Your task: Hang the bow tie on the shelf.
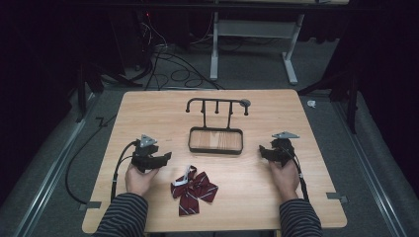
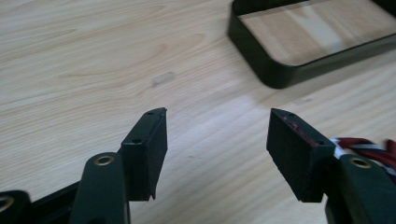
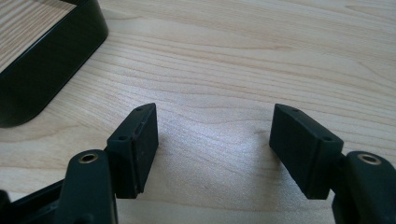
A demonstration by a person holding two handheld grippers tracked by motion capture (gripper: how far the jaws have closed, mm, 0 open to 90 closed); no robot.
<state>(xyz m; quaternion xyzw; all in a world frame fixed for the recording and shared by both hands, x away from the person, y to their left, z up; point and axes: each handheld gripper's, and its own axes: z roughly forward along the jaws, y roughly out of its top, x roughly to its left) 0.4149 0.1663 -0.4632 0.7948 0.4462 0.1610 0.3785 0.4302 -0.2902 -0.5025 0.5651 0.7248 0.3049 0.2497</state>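
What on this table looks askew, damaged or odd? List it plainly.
Little stands out. The bow tie lies crooked and rumpled on the table, off the rack. In the left gripper view one of the left gripper's fingers shows reddish marks along its pad edge. The right gripper looks clean.

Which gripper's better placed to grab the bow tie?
Left, likely. The left gripper sits open just beside the bow tie, whose stripes edge its own view. The right gripper is open too, but farther across the table.
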